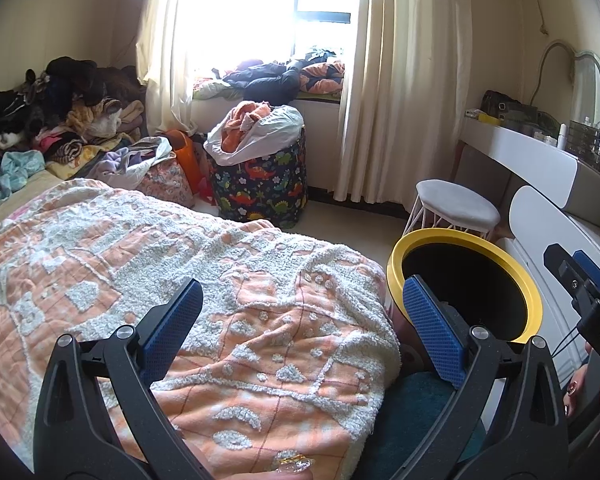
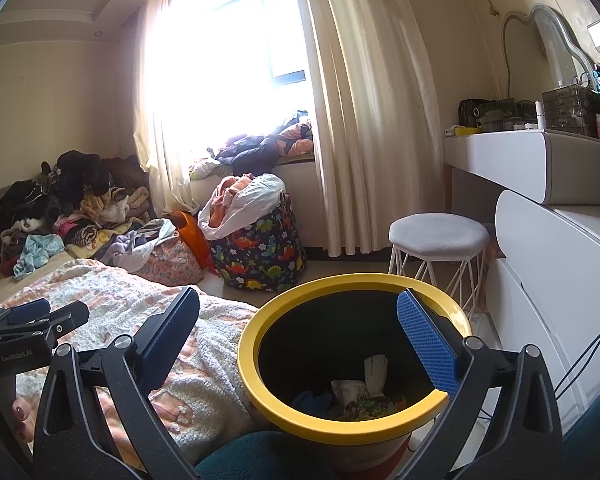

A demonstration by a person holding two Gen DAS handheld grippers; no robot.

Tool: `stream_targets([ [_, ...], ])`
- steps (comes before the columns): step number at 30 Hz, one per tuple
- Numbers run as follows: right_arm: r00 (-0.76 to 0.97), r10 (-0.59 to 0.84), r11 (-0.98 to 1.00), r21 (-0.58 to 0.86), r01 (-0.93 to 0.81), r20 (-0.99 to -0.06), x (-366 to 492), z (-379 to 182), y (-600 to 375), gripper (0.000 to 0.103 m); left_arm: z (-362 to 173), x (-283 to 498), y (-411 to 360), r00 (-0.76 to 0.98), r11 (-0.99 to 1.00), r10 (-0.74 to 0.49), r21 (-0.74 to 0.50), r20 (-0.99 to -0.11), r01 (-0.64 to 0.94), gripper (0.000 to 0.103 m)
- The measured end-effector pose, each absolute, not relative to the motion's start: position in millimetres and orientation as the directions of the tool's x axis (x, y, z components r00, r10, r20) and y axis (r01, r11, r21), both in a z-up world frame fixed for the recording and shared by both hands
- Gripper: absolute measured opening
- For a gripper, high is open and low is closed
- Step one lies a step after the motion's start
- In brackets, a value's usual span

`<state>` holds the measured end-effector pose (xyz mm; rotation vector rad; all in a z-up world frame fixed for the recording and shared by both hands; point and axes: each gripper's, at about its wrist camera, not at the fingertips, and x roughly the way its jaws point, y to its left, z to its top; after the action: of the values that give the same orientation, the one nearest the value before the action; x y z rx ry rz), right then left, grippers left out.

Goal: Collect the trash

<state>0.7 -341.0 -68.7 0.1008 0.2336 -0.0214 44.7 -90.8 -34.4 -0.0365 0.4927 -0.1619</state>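
Observation:
A bin with a yellow rim (image 2: 256, 344) and black inside stands beside the bed. It holds crumpled paper, a white glove (image 2: 375, 368) and other scraps. It also shows in the left wrist view (image 1: 534, 300). My right gripper (image 2: 300, 344) is open and empty, held over the bin's mouth. My left gripper (image 1: 300, 328) is open and empty above the orange-and-white bed blanket (image 1: 228, 280), left of the bin. The right gripper shows at the right edge of the left view (image 1: 580, 280).
A dinosaur-print laundry basket (image 2: 260, 252) full of clothes stands by the window. A white stool (image 2: 440, 240) and a white dressing table (image 2: 540, 184) are on the right. Piles of clothes (image 1: 60, 120) lie at the bed's far end.

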Motion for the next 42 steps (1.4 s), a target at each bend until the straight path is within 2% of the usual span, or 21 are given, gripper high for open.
stream_targets([
  [33, 0.971, -0.008, 0.994, 0.106, 0.035, -0.239, 2.6, -72.5, -342.9, 0.096, -39.9, 45.1, -86.4, 0.869, 0.990, -0.142, -0.063, -0.475, 0.128, 0.092],
  [39, 0.972, 0.048, 0.996, 0.090, -0.028, -0.228, 3.4, -71.1, -323.2, 0.096, -45.4, 52.6, -64.6, 0.851, 0.995, -0.085, -0.091, -0.518, 0.044, 0.092],
  [42, 0.960, 0.147, 0.989, 0.067, -0.135, -0.237, 11.8, -63.4, -288.3, 0.096, -43.0, 52.0, -30.4, 0.849, 0.992, -0.043, -0.125, -0.526, -0.028, 0.092],
])
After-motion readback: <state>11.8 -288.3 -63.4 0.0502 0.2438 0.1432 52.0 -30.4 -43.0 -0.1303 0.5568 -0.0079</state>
